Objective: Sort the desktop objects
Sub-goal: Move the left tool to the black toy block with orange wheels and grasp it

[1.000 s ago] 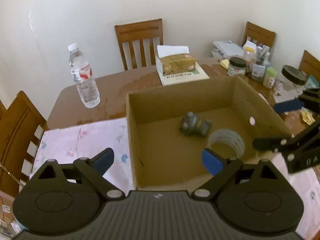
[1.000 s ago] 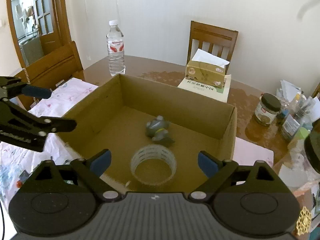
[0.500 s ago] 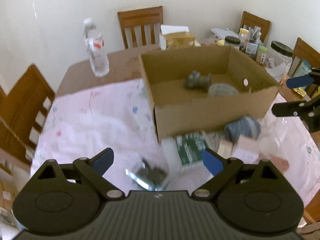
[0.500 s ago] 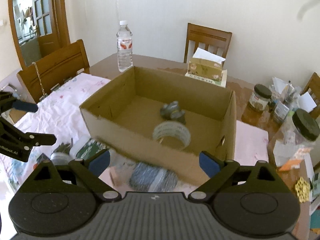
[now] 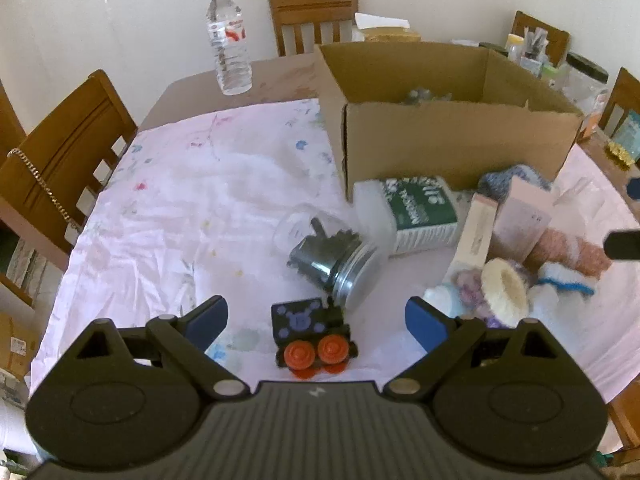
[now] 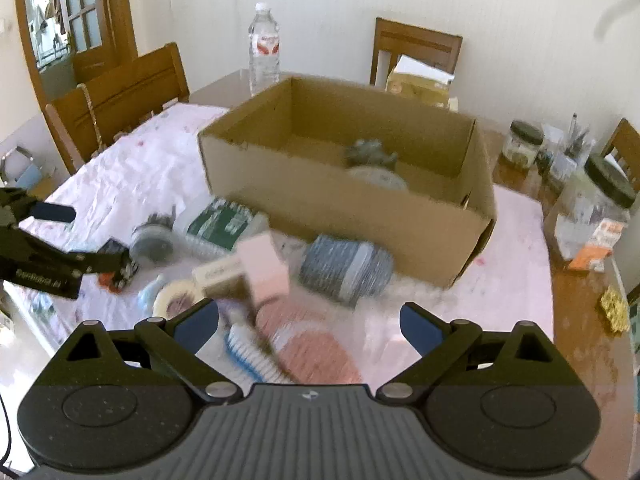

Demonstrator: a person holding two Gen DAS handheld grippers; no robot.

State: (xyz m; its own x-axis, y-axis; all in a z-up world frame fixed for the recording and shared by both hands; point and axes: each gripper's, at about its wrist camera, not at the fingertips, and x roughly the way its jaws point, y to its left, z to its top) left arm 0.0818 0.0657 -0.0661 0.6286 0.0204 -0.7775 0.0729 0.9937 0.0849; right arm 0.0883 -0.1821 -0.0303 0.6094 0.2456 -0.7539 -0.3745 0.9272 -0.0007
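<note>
The left gripper (image 5: pixel 316 320) is hovering wide open over a toy train (image 5: pixel 314 338); the right gripper (image 6: pixel 309 322) is opening, empty, above clutter beside the cardboard box (image 6: pixel 360 216).

Right gripper (image 6: pixel 308 320) jaws are opening, nothing between them, just hanging over a pink fuzzy thing (image 6: pixel 316 350); cardboard box (image 6: pixel 360 216) sits straight ahead.

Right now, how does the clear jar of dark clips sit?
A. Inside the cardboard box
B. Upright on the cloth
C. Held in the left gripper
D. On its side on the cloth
D: the jar lies tipped on the floral cloth, in front of the cardboard box, and nothing grips it.
</note>
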